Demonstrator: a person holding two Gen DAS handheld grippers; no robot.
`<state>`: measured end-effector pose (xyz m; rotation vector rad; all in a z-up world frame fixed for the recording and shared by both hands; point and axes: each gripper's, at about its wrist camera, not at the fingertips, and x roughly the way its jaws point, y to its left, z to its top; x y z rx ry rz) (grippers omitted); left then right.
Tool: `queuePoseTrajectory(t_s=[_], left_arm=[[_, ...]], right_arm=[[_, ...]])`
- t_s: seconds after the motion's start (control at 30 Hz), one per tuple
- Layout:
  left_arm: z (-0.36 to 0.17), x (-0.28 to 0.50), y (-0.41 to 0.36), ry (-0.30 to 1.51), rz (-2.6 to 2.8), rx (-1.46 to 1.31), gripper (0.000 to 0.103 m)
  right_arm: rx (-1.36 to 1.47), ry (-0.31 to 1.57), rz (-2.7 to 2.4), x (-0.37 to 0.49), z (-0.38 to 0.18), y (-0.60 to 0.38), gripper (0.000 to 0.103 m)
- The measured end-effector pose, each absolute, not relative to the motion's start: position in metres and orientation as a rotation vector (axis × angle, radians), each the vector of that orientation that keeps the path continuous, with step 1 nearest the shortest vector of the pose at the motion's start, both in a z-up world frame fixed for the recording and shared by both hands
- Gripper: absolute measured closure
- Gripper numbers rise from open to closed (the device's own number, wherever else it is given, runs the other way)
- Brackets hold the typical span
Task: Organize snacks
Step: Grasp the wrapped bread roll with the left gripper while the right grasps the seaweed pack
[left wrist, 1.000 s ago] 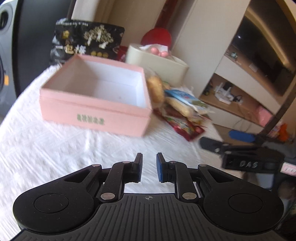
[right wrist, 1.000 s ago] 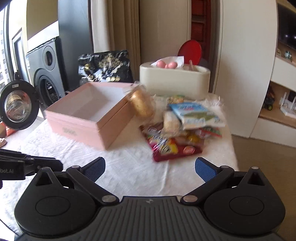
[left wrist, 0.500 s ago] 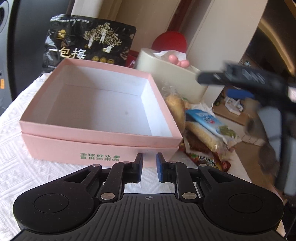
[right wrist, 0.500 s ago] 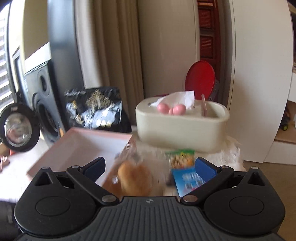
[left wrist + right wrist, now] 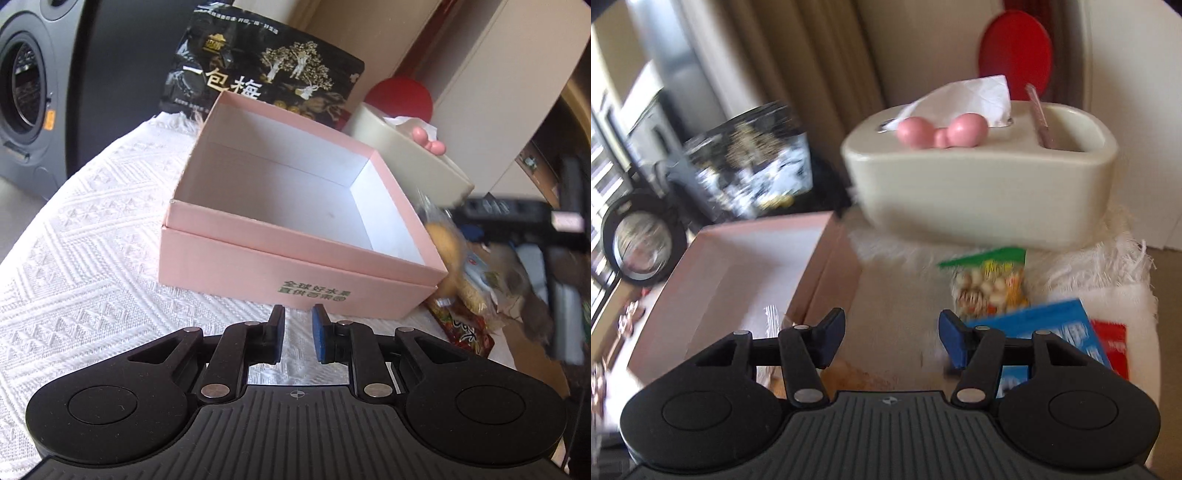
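Right gripper is low over the snack pile. Its jaws have just been closing, now about half open, with a bagged pastry below them; blur hides any contact. Left gripper has jaws nearly shut on nothing, near the front wall of the empty pink box on the bench. Step looks like first pick. Next move: pinch the pastry, lift it into the box. Peanut pack and blue pack wait beside it, cream tissue holder behind.
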<state>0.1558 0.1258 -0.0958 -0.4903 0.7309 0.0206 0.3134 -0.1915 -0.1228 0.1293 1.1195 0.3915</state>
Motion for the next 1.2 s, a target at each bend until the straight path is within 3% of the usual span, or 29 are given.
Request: queuePoseTrajectory(t_s=[0.3,0.43,0.53,0.8,0.87,0.97,1.2], left_arm=[[-0.084,0.148,0.101,0.717,-0.087,-0.461,0.084],[-0.074,0.138,0.088,0.707,-0.140,-0.399,0.084],[-0.064,0.132,0.062,0.703,-0.243,-0.255,0.084],[-0.071,0.142,-0.021,0.744,-0.362,0.240,0.082],[-0.073,0.142,-0.028,0.743,-0.391,0.298,0.079],[-0.073,0.139,-0.035,0.758,-0.491,0.348,0.061],[-0.059,0.145,-0.034,0.699,-0.403,0.365,0.063]], right_arm=[[0.058,1.154,0.596,0.198,-0.098,-0.191,0.042],[-0.024,1.104,0.640,0.154,-0.091,-0.184,0.028],[-0.092,1.010,0.572,0.127,-0.079,-0.190,0.018],[-0.058,1.018,0.320,0.104,-0.093,-0.233,0.015],[-0.025,1.043,0.295,0.101,-0.101,-0.244,0.015],[0.020,1.067,0.280,0.097,-0.111,-0.256,0.013],[-0.064,1.016,0.314,0.085,-0.119,-0.244,0.003]])
